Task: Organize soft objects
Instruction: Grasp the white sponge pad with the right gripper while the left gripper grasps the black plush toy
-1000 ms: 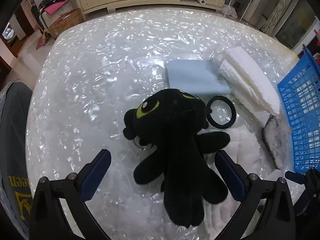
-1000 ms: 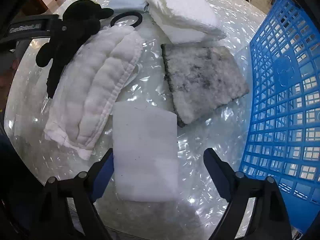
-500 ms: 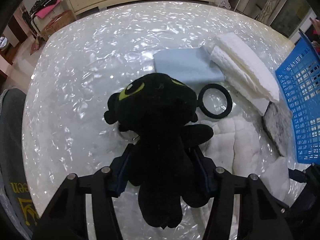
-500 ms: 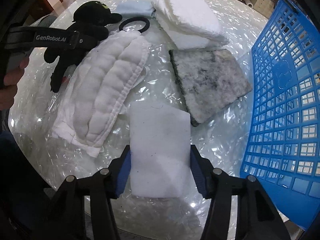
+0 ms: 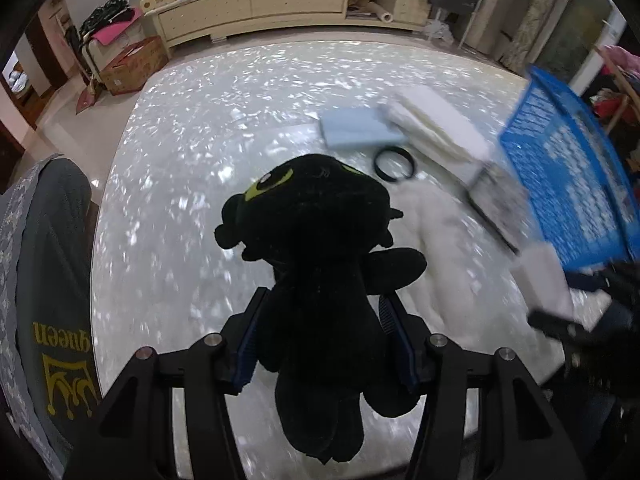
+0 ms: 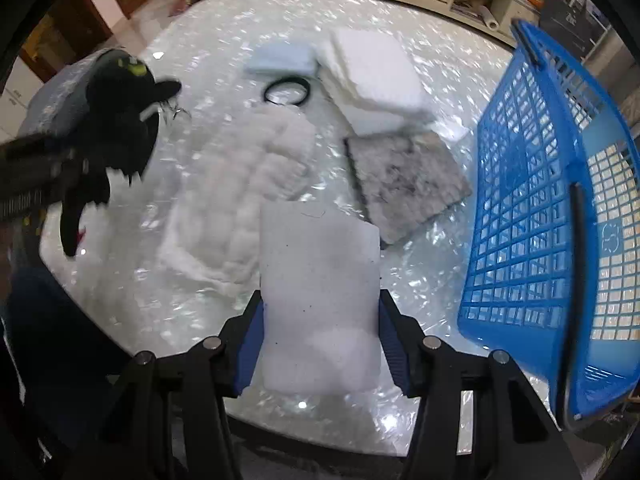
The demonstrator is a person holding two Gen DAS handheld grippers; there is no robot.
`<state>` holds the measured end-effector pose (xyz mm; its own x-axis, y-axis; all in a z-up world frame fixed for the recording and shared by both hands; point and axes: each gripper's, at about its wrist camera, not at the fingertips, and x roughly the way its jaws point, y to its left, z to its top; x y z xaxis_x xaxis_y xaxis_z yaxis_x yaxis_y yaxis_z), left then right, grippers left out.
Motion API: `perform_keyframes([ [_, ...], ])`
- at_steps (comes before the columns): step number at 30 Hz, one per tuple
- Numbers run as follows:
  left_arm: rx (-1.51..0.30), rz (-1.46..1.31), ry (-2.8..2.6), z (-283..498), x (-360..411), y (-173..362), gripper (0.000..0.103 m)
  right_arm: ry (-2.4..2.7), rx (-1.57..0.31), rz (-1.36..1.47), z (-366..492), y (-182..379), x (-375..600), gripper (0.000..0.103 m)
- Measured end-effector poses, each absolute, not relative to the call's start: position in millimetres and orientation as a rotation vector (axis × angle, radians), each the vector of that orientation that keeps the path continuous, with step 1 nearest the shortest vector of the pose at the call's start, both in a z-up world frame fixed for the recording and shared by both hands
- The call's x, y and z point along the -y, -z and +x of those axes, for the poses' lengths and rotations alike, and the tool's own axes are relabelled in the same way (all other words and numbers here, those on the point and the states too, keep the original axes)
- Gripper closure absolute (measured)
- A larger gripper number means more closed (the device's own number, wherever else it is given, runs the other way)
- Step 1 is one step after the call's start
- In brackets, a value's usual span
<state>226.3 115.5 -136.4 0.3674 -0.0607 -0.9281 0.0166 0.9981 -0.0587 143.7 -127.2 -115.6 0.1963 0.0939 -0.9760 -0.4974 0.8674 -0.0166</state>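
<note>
Black plush toy (image 5: 320, 248) and white foam pad (image 6: 320, 296) are hanging pinched above the shimmering counter (image 5: 240, 92).
The left gripper (image 5: 320, 344) fingers are squeezing the toy's body; the right gripper (image 6: 320, 340) fingers are squeezing the pad beside the blue basket (image 6: 532, 208), whose open inside only the right view is showing.
</note>
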Motion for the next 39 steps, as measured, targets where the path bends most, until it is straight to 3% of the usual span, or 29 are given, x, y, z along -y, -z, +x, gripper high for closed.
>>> perform_keyframes([
  [10,-1.178,-0.062,0.150,166,-79,105,0.050,-0.541,-1.268,-0.392,118,70,124,0.052],
  [25,-1.124,-0.009,0.244,159,-13,55,0.050,-0.484,-1.181,-0.305,141,4,197,0.052],
  [39,-1.127,0.004,0.256,172,6,52,0.050,-0.331,-1.229,-0.254,194,20,269,0.052],
])
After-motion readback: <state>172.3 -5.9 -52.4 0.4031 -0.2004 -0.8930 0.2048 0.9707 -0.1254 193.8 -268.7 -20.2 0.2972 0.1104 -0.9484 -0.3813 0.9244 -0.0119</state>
